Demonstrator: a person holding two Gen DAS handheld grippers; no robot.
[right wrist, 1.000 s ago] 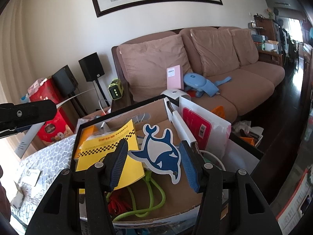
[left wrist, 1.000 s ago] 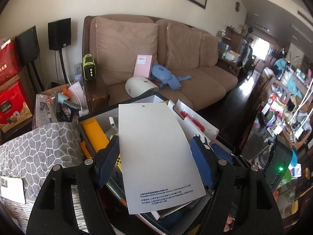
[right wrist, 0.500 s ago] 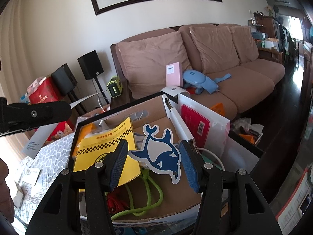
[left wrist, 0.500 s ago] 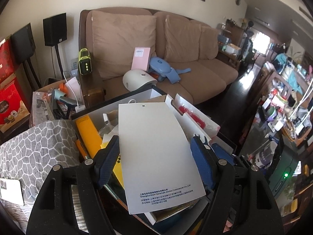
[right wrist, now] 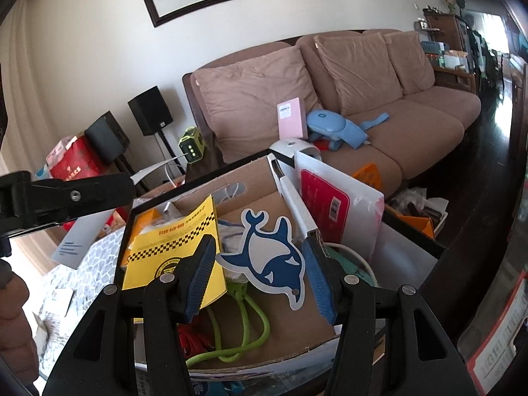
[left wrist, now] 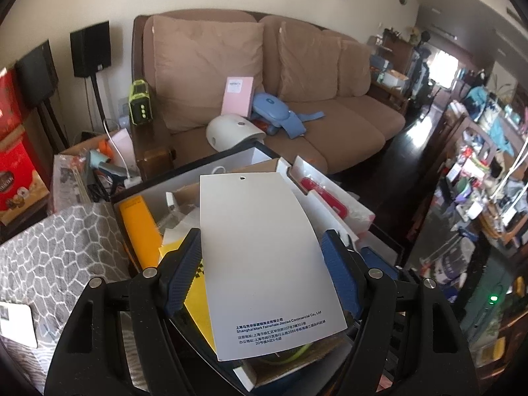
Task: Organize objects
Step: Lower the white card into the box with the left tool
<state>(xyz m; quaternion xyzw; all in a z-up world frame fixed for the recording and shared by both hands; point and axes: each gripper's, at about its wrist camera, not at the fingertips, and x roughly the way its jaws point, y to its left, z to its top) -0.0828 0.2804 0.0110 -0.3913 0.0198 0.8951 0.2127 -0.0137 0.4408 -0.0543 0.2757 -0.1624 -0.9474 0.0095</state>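
Behind everything, a brown sofa (left wrist: 264,99). In front, an open box (right wrist: 250,194) crammed with clutter, a yellow leaflet (right wrist: 175,247) lying inside. Above the box, left gripper (left wrist: 264,267) clamped on a white card (left wrist: 264,257), edge to edge. Right gripper (right wrist: 259,274) clamped on a whale cutout (right wrist: 267,257), also over the box.

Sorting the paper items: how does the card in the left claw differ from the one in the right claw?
The plain grey rectangular card carries only small printed text; the blue-and-white whale-shaped card is die-cut and smaller. Both are flat, and each sits between a claw's blue pads, left claw, right claw.
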